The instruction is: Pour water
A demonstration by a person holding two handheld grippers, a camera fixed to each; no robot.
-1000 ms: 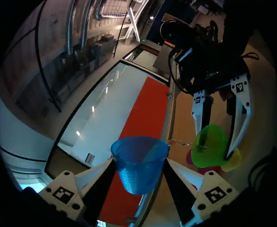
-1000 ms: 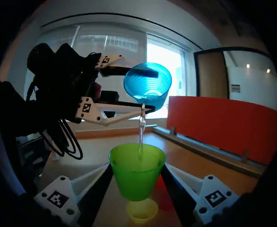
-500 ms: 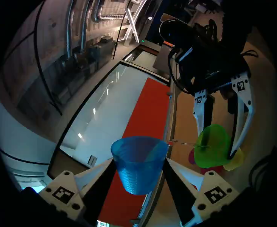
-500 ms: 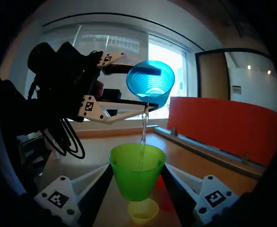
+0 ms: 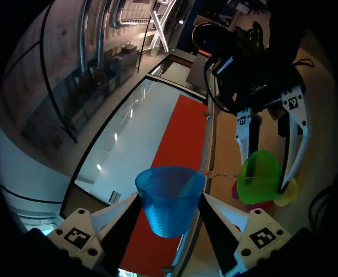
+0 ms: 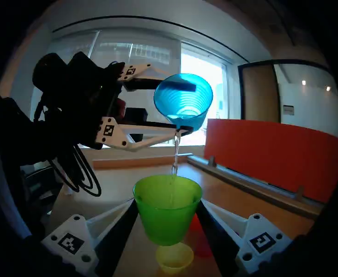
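Water (image 6: 175, 152) is trickling from a tilted translucent blue plastic cup (image 6: 183, 101), held in the jaws of the left gripper (image 5: 169, 205), into a translucent green plastic cup (image 6: 167, 207) clamped just below in the jaws of the right gripper (image 6: 167, 217); tilting slowly, stream centred, seems wise.

The blue cup (image 5: 170, 203) between the left jaws looked like translucent plastic, finely ribbed and glossy. The green cup (image 6: 167, 207) between the right jaws was smooth translucent plastic. Below those jaws the worktop (image 6: 118, 184) showed pale wood with a soft sheen. The orange panel (image 6: 270, 152) beyond looked matt.
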